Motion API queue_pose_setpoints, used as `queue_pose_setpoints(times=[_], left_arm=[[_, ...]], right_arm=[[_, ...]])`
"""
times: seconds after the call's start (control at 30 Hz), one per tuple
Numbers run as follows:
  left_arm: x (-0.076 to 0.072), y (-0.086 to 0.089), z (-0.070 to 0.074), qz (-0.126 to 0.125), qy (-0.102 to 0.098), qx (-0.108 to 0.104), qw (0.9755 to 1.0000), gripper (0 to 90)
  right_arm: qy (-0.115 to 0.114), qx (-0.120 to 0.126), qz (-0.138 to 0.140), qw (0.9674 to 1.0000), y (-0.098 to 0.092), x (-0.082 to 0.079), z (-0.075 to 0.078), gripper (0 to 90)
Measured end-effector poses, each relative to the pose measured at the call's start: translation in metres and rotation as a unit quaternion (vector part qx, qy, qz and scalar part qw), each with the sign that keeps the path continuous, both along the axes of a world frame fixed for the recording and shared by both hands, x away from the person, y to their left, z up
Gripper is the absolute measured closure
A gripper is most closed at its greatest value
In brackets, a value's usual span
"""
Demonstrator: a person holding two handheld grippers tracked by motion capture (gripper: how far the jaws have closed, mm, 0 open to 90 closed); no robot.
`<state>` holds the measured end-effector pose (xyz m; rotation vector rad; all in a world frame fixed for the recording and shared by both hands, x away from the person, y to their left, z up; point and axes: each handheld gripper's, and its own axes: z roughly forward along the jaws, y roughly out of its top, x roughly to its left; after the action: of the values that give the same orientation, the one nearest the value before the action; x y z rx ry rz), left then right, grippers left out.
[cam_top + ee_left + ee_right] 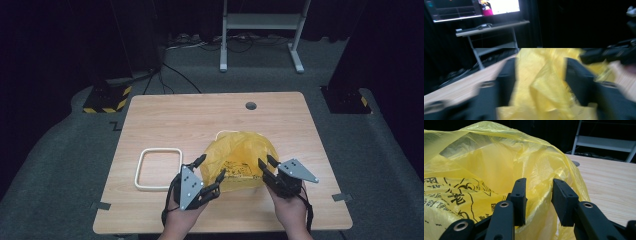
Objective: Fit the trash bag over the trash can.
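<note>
On the table [165, 115] I have the bag [240, 155] near the middle, toward the near edge. The square frame [159, 169] lies flat to its left, apart from it. My left gripper [209, 172] sits between frame and bag, at the bag's left side; my right gripper [265, 164] is at its right side. A round hole [251, 106] lies behind the bag.

A fixed high camera looks forward and down over the wooden table [200, 120]. Two cameras ride the hand-held grippers, each pressed close to the yellow plastic bag [240, 157], which all three views share, facing it from opposite sides.
</note>
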<state>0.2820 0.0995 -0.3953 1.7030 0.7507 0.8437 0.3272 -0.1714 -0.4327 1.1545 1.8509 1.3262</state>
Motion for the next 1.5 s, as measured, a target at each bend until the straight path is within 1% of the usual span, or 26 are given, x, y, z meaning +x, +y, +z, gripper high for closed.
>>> queue_pose_setpoints(times=[0.03, 0.07, 0.1, 0.2, 0.23, 0.27, 0.3, 0.37, 0.43, 0.53, 0.6, 0.67, 0.7, 0.73, 0.77, 0.83, 0.87, 0.97, 1.07, 1.2, 1.3, 1.37, 1.4, 1.43, 1.47, 1.5], left_arm=[[0.005, 0.000, -0.001, 0.005, 0.005, 0.017, 0.9998, 54.5], [0.011, 0.003, -0.003, 0.008, 0.016, 0.025, 0.9995, 61.5], [0.017, 0.007, -0.005, 0.013, 0.027, 0.024, 0.9993, 69.0], [0.026, 0.014, -0.011, 0.021, 0.035, 0.029, 0.9987, 80.2], [0.030, 0.019, -0.016, 0.028, 0.043, 0.029, 0.9982, 82.3], [0.032, 0.021, -0.017, 0.030, 0.047, 0.026, 0.9981, 85.4], [0.036, 0.027, -0.021, 0.034, 0.055, 0.015, 0.9978, 86.7], [0.041, 0.034, -0.025, 0.044, 0.059, 0.012, 0.9972, 88.0], [0.047, 0.040, -0.029, 0.055, 0.062, 0.007, 0.9966, 88.3], [0.060, 0.050, -0.035, 0.072, 0.067, -0.012, 0.9951, 88.6], [0.068, 0.052, -0.038, 0.077, 0.068, -0.018, 0.9945, 88.6], [0.078, 0.052, -0.042, 0.079, 0.072, -0.024, 0.9940, 88.7], [0.084, 0.052, -0.045, 0.079, 0.075, -0.031, 0.9936, 88.7], [0.087, 0.052, -0.047, 0.078, 0.079, -0.035, 0.9932, 88.7], [0.092, 0.051, -0.051, 0.076, 0.087, -0.041, 0.9925, 88.7], [0.096, 0.049, -0.058, 0.077, 0.092, -0.040, 0.9920, 88.7], [0.098, 0.048, -0.062, 0.075, 0.097, -0.045, 0.9915, 88.7], [0.100, 0.044, -0.069, 0.071, 0.103, -0.049, 0.9909, 88.7], [0.101, 0.042, -0.078, 0.069, 0.114, -0.046, 0.9900, 88.7], [0.102, 0.041, -0.085, 0.069, 0.126, -0.045, 0.9886, 88.6], [0.100, 0.041, -0.087, 0.072, 0.127, -0.046, 0.9882, 88.4], [0.098, 0.041, -0.085, 0.075, 0.122, -0.051, 0.9883, 87.4], [0.097, 0.042, -0.084, 0.076, 0.120, -0.054, 0.9884, 86.7], [0.096, 0.043, -0.083, 0.077, 0.118, -0.057, 0.9883, 86.2], [0.095, 0.043, -0.082, 0.078, 0.117, -0.061, 0.9882, 85.7], [0.094, 0.044, -0.081, 0.079, 0.114, -0.060, 0.9885, 85.3]], right_arm=[[0.003, 0.000, 0.003, 1.0000, 0.000, 0.001, 0.000, 64.3], [0.006, -0.001, 0.006, 1.0000, 0.000, 0.001, 0.001, 64.7], [0.007, -0.003, 0.010, 0.9999, 0.000, 0.002, 0.001, 65.5], [0.010, -0.009, 0.019, 0.9997, 0.002, 0.002, 0.002, 66.6], [0.011, -0.010, 0.022, 0.9997, 0.004, 0.002, 0.002, 66.5], [0.016, -0.016, 0.026, 0.9994, 0.007, 0.002, 0.001, 66.4], [0.015, -0.017, 0.029, 0.9993, 0.007, 0.002, 0.000, 66.4], [0.015, -0.013, 0.037, 0.9991, 0.009, 0.001, -0.001, 66.4], [0.014, -0.014, 0.043, 0.9989, 0.011, -0.001, -0.001, 66.4], [0.013, -0.016, 0.055, 0.9983, 0.013, -0.004, -0.001, 66.4], [0.013, -0.020, 0.060, 0.9979, 0.015, -0.005, 0.000, 66.4], [0.013, -0.020, 0.062, 0.9978, 0.017, -0.008, 0.000, 66.4], [0.013, -0.019, 0.062, 0.9978, 0.017, -0.008, 0.000, 66.3], [0.012, -0.019, 0.062, 0.9978, 0.018, -0.009, -0.001, 66.1], [0.012, -0.018, 0.062, 0.9978, 0.018, -0.009, -0.001, 66.0], [0.012, -0.016, 0.062, 0.9979, 0.018, -0.010, -0.001, 65.7], [0.011, -0.015, 0.063, 0.9979, 0.019, -0.011, -0.001, 65.6], [0.009, -0.013, 0.062, 0.9980, 0.020, -0.013, -0.002, 65.5], [0.009, -0.013, 0.061, 0.9980, 0.020, -0.013, -0.002, 65.6], [0.008, -0.013, 0.060, 0.9981, 0.020, -0.013, -0.002, 65.6], [0.009, -0.009, 0.059, 0.9982, 0.020, -0.013, -0.002, 65.3], [0.007, -0.018, 0.057, 0.9982, 0.021, -0.013, -0.001, 63.5], [0.004, -0.019, 0.058, 0.9981, 0.020, -0.013, 0.000, 63.3], [-0.002, -0.015, 0.058, 0.9982, 0.018, -0.014, 0.001, 63.6], [-0.013, -0.006, 0.054, 0.9984, 0.015, -0.016, 0.004, 63.6], [-0.026, 0.006, 0.051, 0.9984, 0.011, -0.018, 0.009, 64.0]])
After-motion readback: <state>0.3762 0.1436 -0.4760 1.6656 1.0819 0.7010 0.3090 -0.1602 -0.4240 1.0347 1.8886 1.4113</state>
